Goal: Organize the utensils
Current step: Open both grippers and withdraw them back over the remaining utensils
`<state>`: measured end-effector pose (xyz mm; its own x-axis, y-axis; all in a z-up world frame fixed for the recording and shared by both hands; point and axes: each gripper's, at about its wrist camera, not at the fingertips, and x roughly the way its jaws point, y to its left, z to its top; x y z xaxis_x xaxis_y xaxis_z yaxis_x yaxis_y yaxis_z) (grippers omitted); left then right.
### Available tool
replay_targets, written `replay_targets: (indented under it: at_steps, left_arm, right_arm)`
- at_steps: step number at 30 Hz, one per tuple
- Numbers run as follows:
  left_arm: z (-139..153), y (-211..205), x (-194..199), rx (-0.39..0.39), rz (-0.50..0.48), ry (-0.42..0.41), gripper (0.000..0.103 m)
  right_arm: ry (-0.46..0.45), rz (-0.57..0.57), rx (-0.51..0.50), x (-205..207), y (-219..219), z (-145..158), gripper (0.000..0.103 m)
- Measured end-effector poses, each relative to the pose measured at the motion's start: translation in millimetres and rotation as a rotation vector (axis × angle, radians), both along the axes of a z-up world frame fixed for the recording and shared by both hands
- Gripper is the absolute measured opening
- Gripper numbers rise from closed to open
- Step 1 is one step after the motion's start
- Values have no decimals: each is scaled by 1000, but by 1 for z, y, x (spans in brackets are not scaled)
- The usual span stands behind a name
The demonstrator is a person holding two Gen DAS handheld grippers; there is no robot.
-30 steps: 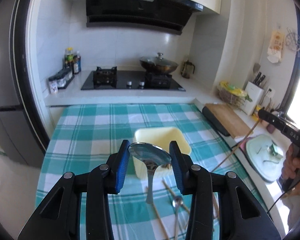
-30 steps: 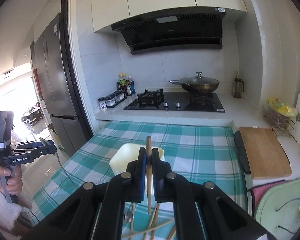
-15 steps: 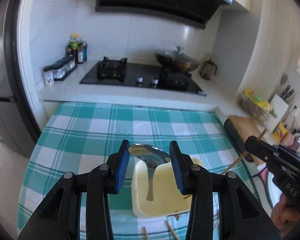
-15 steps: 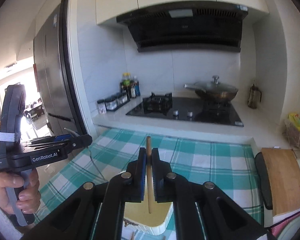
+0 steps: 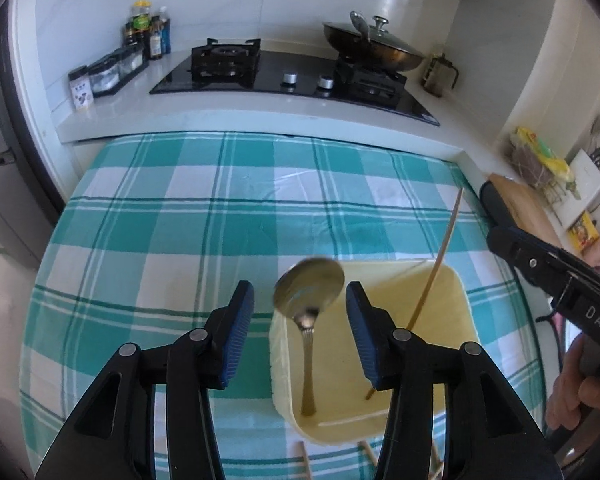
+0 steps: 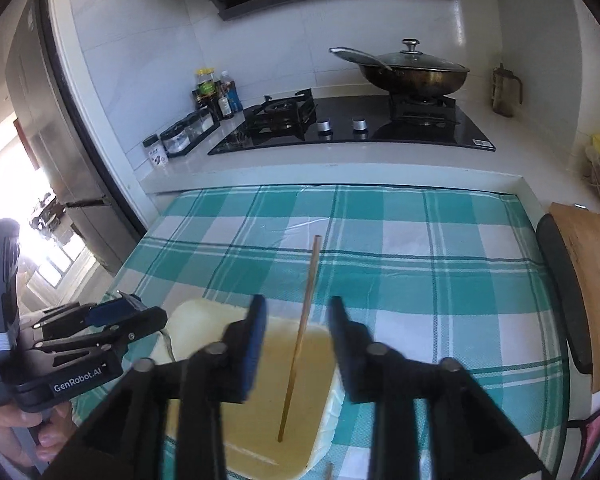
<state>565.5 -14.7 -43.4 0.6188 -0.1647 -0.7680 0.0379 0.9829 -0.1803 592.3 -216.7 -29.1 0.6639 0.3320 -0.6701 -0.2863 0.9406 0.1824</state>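
A pale yellow bin [image 5: 456, 344] stands on the green checked tablecloth [image 5: 188, 232]. My left gripper [image 5: 300, 312] is open just above the bin; a metal spoon [image 5: 309, 294] stands free between its jaws, handle end on the bin floor. My right gripper [image 6: 296, 324] is open over the same bin [image 6: 260, 420]; a wooden chopstick [image 6: 300, 336] stands free between its jaws, tip in the bin. That chopstick also shows in the left wrist view [image 5: 436, 276].
More chopstick ends [image 5: 304, 460] lie on the cloth in front of the bin. A stove [image 5: 292, 76] with a lidded wok [image 5: 376, 48] sits behind the table, spice jars [image 5: 108, 76] at its left. A cutting board [image 6: 592, 276] lies on the right.
Both grippers have moved forward over the bin and opened. The spoon and the chopstick have left the jaws and now drop into the bin.
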Motion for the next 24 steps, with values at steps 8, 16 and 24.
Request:
replay_targets:
  at_steps: [8, 16, 24]
  left_arm:
    - [-3, 36, -127, 82, -74, -32, 83]
    - [-109, 41, -254, 36, 44, 54, 85]
    - [-131, 27, -280, 11, 81, 32, 85]
  right_arm:
    - [-104, 2, -31, -100, -46, 24, 47]
    - [-103, -163, -162, -263, -118, -70, 47]
    - [7, -344, -108, -348, -152, -149, 47]
